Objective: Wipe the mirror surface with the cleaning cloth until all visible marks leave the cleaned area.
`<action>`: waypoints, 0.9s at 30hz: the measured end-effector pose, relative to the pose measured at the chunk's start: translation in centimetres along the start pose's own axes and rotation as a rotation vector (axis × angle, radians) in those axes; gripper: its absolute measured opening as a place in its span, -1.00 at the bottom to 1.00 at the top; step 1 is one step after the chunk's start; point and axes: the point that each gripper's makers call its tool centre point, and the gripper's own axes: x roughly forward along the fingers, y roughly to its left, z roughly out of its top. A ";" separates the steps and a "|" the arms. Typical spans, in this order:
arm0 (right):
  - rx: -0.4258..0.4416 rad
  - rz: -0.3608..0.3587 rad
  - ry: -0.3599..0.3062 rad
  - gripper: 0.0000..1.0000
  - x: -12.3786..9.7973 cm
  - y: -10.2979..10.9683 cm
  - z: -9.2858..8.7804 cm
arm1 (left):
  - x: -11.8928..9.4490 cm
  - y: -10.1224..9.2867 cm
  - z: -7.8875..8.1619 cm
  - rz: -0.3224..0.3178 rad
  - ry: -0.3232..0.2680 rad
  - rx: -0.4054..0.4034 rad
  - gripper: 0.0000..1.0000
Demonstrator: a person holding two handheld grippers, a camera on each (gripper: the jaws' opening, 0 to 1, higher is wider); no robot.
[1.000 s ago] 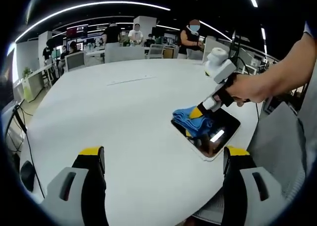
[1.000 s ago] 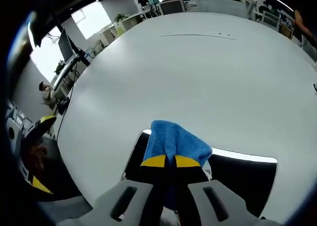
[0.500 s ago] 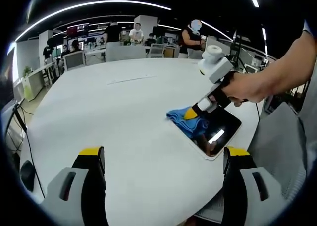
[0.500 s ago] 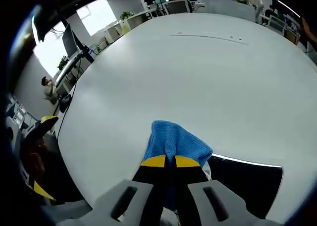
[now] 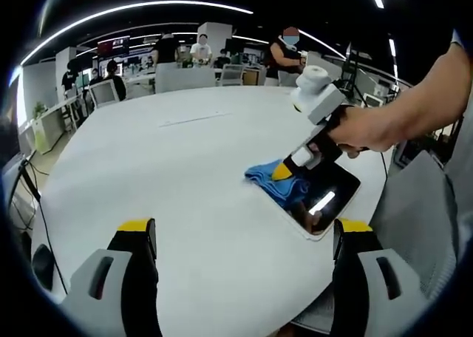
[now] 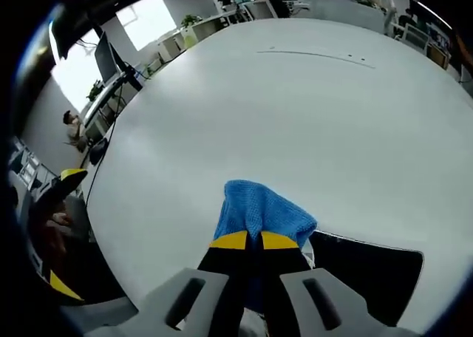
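Observation:
A dark rectangular mirror (image 5: pixel 318 196) with a white rim lies on the round white table (image 5: pixel 170 167) near its right edge. My right gripper (image 5: pixel 282 170) is held by a hand and is shut on a blue cleaning cloth (image 5: pixel 275 182), which rests over the mirror's far-left end. In the right gripper view the cloth (image 6: pixel 259 211) bunches ahead of my closed yellow-tipped right gripper (image 6: pixel 253 240), with the mirror (image 6: pixel 369 267) to the right behind it. My left gripper (image 5: pixel 244 237) stands open above the table's near part, holding nothing.
The table (image 6: pixel 295 108) stretches wide and bare beyond the cloth. Office desks, chairs and several people (image 5: pixel 284 52) stand past its far edge. A person's grey sleeve (image 5: pixel 421 219) fills the right side of the left gripper view.
My right gripper has slid the cloth from the middle of the mirror toward its far-left end, uncovering more dark glass. The left gripper has stayed still.

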 end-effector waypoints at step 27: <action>-0.036 0.048 0.053 -1.00 -1.3 2.3 -3.8 | 1.0 -1.3 0.3 -0.016 -0.023 0.001 0.98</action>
